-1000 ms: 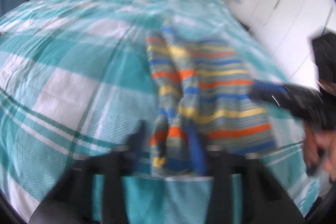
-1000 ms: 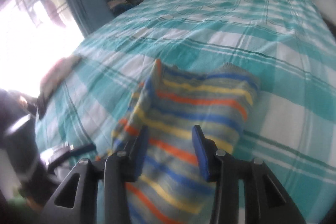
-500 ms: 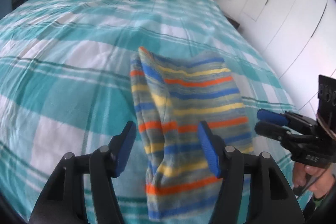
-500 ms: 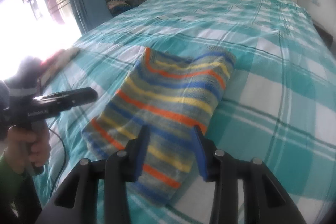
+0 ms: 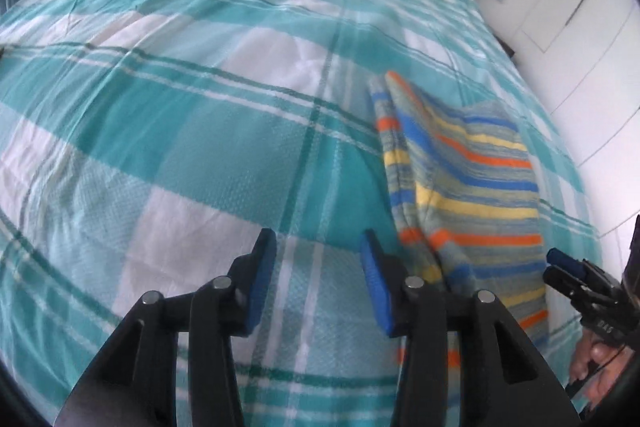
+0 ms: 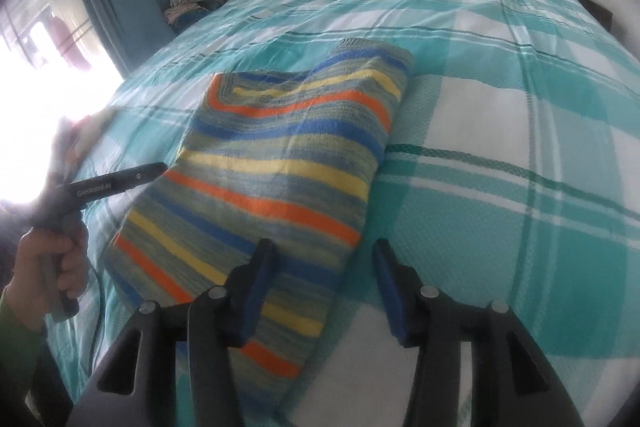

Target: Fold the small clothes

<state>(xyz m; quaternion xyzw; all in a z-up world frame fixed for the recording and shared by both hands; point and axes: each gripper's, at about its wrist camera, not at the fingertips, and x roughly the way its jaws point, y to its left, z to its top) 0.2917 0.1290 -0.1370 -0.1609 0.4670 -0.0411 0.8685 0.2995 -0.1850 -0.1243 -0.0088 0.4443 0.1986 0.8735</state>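
Jaws of both grippers — parted, empty — now clear of folded striped garment [image 6: 288, 163].

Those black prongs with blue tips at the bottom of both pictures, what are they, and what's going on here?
They are hand-held grippers, one in each of a person's hands, each carrying a camera that looks along its jaws. One picture comes from the left gripper, the other from the right gripper. A folded striped garment lies on a bed with a teal checked cover. Both pairs of jaws stand open and hold nothing; the right jaws have just been opening. Each view also catches the other gripper at its edge, one with the hand holding it.
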